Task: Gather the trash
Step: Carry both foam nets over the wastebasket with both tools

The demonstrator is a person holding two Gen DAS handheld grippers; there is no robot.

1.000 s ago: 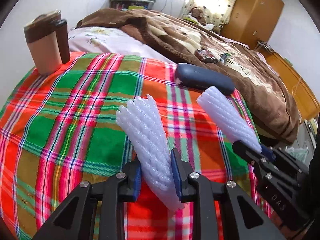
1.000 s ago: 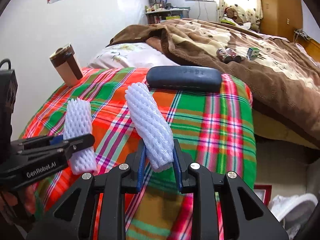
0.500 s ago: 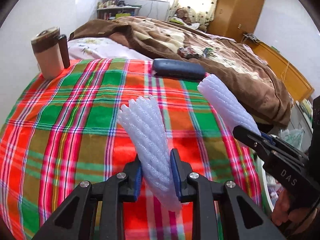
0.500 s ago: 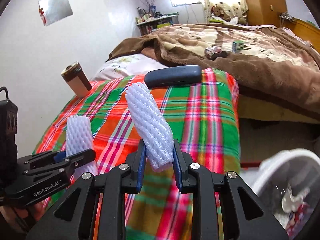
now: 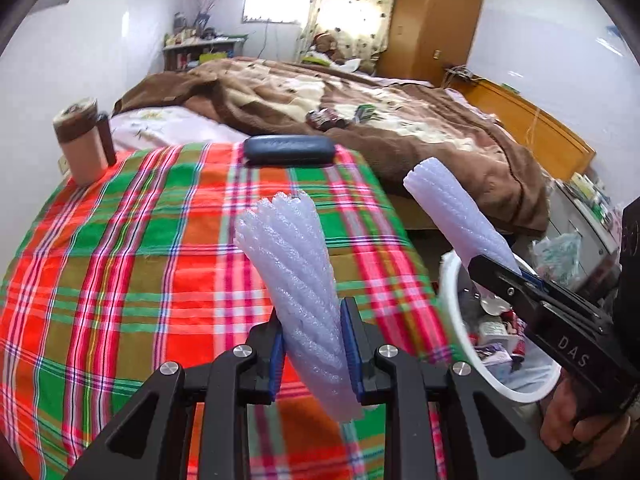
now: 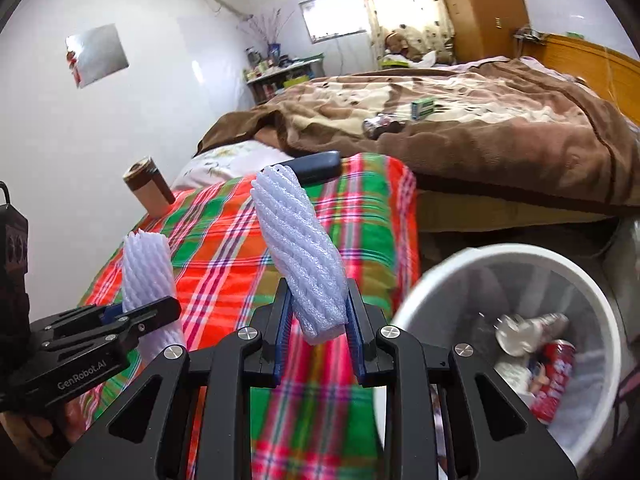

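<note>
Two white foam fruit nets are in play, one per gripper. The left gripper [image 5: 316, 354] clamps its foam net [image 5: 298, 280] between both blue pads, the net fanning up ahead of the fingers. The right gripper [image 6: 316, 340] pinches the second foam net [image 6: 298, 248] the same way, tilted up and leftward. One white trash bin [image 6: 404, 308] sits just right of the right fingers, with a red can among the litter inside. Beyond the fingertips lie one plaid cloth [image 5: 120, 240], one dark glasses case [image 5: 290, 150] and one brown tumbler [image 5: 80, 142].
</note>
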